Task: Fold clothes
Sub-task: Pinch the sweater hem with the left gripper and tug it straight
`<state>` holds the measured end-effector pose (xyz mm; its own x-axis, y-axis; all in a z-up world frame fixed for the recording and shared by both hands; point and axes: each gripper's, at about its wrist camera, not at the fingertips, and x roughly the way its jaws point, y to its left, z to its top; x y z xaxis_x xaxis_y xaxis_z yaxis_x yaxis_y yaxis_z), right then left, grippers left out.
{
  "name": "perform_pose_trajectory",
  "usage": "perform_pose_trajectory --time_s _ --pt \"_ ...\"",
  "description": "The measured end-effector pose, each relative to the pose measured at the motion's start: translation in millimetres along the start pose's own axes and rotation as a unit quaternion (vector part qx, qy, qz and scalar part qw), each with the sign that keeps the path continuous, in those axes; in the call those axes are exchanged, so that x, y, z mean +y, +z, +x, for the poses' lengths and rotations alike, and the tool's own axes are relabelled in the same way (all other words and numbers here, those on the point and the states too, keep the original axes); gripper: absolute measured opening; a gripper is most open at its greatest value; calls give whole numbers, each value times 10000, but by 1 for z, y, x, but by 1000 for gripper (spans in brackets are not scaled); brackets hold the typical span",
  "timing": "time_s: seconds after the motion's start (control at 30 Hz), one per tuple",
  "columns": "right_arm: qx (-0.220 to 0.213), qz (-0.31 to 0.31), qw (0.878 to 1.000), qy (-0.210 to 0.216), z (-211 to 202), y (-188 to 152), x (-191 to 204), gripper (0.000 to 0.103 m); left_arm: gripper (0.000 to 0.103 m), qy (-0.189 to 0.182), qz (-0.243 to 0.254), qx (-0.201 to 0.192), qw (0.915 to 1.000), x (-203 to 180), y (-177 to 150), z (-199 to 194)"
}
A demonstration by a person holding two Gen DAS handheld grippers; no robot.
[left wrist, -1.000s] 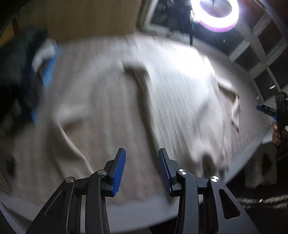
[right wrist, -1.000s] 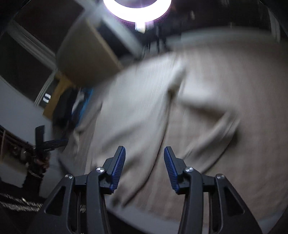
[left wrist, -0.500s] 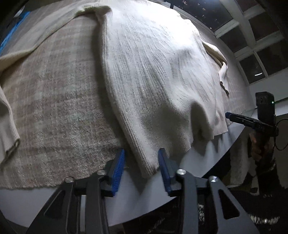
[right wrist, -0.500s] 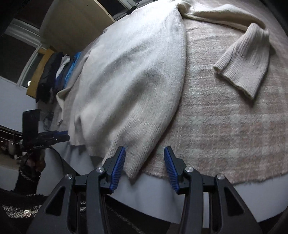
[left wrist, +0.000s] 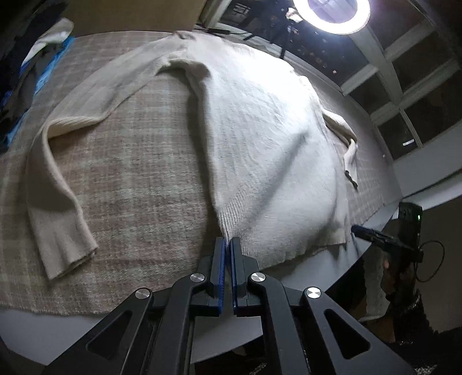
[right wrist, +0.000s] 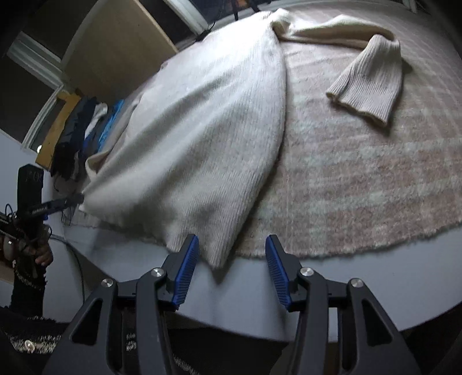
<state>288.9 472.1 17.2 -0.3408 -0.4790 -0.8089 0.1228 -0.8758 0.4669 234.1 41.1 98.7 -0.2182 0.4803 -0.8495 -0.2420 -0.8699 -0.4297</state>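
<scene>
Between the blue pads of the left gripper (left wrist: 227,245) sits the near corner of one cream sweater (left wrist: 260,138), at its ribbed hem; the two fingers are pressed nearly together on that corner, so this claw is pinching the knit. From that pinch the sweater's body runs away from the gripper over a plaid blanket (left wrist: 138,178), which covers a pale table (left wrist: 43,331) whose bare edge shows just before the claw. One long sleeve (left wrist: 55,184) leaves the sweater's far shoulder, bends, and comes back toward the table's near edge, its cuff lying flat on the blanket well apart from the pinched corner. A second, smaller sleeve (left wrist: 346,144) lies along the sweater's other side. Beyond the sweater a ring light (left wrist: 335,17) glows, and beside the sweater's far sleeve lies a heap of dark and blue clothes (left wrist: 29,66). The right gripper (right wrist: 232,253) has its fingers spread wide apart and holds nothing; the other hem corner of the same sweater (right wrist: 202,144) hangs over the table edge (right wrist: 375,277) just in front of the gap between its pads, nearer the left pad, and whether cloth touches the pad cannot be told. From there the sweater rises away, with one folded sleeve (right wrist: 369,83) lying on the blanket (right wrist: 361,178) apart from its body. The pile of clothes (right wrist: 83,135) lies beyond the sweater. Count: one sweater, two sleeves, one blanket, two grippers.
</scene>
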Motion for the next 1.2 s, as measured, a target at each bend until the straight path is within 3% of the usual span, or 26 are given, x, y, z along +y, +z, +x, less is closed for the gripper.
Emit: perform_pose_trajectory --time_s 0.2,0.27,0.37,0.53,0.6,0.7,0.77,0.87,1.1,1.13,1.2 --pt "-170 -375 9991 -72 14 10 13 46 3 -14 138 66 9999 -7 1 10" --pt "17 -466 9989 59 21 16 19 2 3 -67 123 20 9999 -8 2 6" --pt "-29 -557 9983 -171 -1 29 22 4 3 -286 65 -138 9995 -19 3 -8" --pt "-420 -825 9939 -600 -99 58 26 3 3 -531 470 -271 9971 -57 -9 -22" --pt "-441 -810 9948 -441 -109 65 28 5 3 -392 480 -218 9978 -61 -11 -9" --pt "-151 -519 9981 -302 -86 65 16 27 3 -217 205 -43 9995 -42 -13 10" --pt "-179 -235 9994 -204 -68 57 2 27 3 -98 28 72 9999 -29 -16 20" --pt "34 -96 9990 -425 -40 36 -18 27 3 33 -121 150 9998 -17 -20 27" --pt "109 -98 9999 10 -5 24 -18 27 0 480 -297 58 9984 -4 -20 19" --pt "111 -141 9998 97 -2 25 -14 29 0 609 -356 17 9975 0 -19 17" --pt "148 -195 9965 795 -3 27 0 30 0 635 -640 -109 9959 12 -17 9"
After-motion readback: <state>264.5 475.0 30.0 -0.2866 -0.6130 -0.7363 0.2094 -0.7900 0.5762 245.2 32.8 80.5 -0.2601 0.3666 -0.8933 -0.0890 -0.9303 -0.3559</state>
